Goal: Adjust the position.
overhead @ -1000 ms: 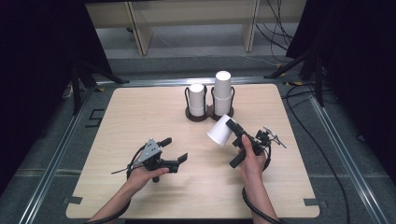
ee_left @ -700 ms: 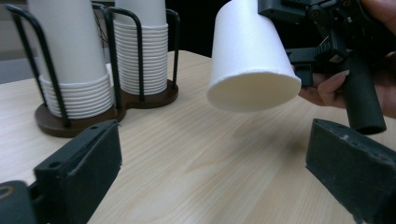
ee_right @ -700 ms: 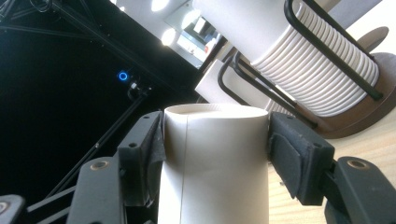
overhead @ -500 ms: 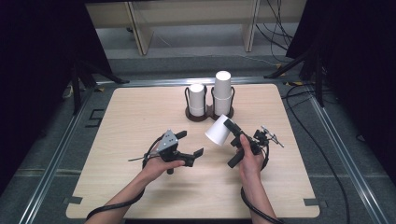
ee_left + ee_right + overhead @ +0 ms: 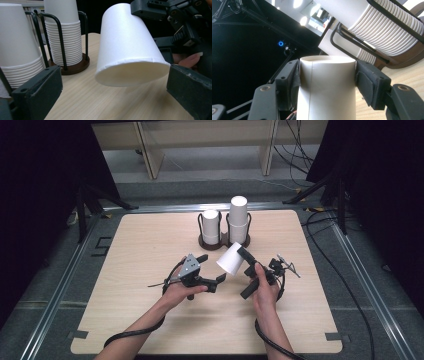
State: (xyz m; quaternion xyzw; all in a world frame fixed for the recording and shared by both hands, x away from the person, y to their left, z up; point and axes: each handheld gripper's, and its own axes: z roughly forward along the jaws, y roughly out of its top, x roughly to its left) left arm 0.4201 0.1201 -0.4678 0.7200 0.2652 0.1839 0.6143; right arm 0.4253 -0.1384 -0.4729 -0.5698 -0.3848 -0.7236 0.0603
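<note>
A white paper cup [image 5: 230,259] hangs tilted above the table, its open mouth turned toward my left gripper [image 5: 212,268]. My right gripper [image 5: 241,254] is shut on the cup [image 5: 327,85] near its closed base. The left gripper [image 5: 115,96] stands open just left of the cup's mouth; its jaws have just been opening. In the left gripper view the cup [image 5: 127,45] sits in the gap between those jaws, untouched. Behind, a dark wire cup holder [image 5: 201,224] carries a shorter stack of cups [image 5: 211,226] and a taller stack [image 5: 238,217].
The light wooden table [image 5: 135,250] has bare room to the left and along the front. Cables [image 5: 320,225] trail off its right side. A metal frame [image 5: 60,285] borders the table, and a pale shelf unit [image 5: 200,140] stands behind.
My left gripper has moved right toward the cup's mouth and its jaws have spread wider. The right gripper and the cup have stayed in place.
</note>
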